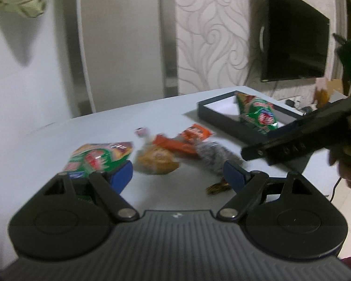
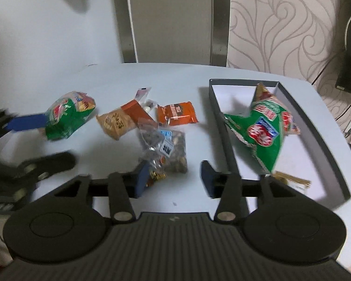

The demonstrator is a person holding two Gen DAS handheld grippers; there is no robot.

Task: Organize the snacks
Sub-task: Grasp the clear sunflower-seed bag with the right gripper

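Pale table (image 2: 175,82), crinkled green snack bag (image 2: 262,131) in dark-rimmed box (image 2: 316,126)

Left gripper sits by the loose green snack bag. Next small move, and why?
Probably ease the left gripper left so the green foil snack bag on the table sits between its open fingers, then close. One blue pad only flanks that bag, while a matching green bag already lies in the shallow dark tray.

No print can be read: the red and blue badges on the green snack bag (image 2: 261,132) in the box, and the white lettering on the orange packet (image 2: 176,114) at 12 o'clock, are blurred.
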